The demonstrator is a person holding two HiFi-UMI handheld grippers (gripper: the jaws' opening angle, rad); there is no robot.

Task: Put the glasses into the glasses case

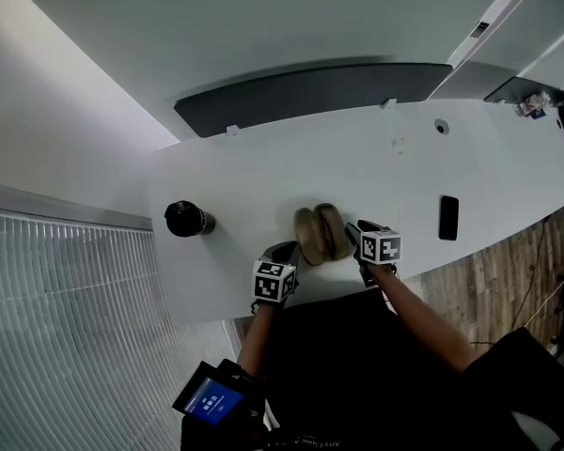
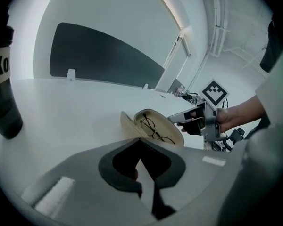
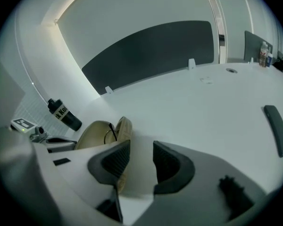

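1. right gripper (image 3: pixel 140 149) is gaping just beside the glasses case (image 1: pixel 320 233); left gripper (image 2: pixel 140 144) is sitting closed.
2. glasses (image 2: pixel 155 131) are lying inside, near the front edge of the white worktop (image 1: pixel 263 177).
3. only head view is showing wood flooring (image 1: pixel 508 280).

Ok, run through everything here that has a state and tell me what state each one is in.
Glasses case: open.
Glasses: lying inside the case.
Bottle: standing upright.
Phone: lying flat, dark.
Left tool: jaws together, empty.
Right tool: jaws apart, gripping nothing, right beside the case.
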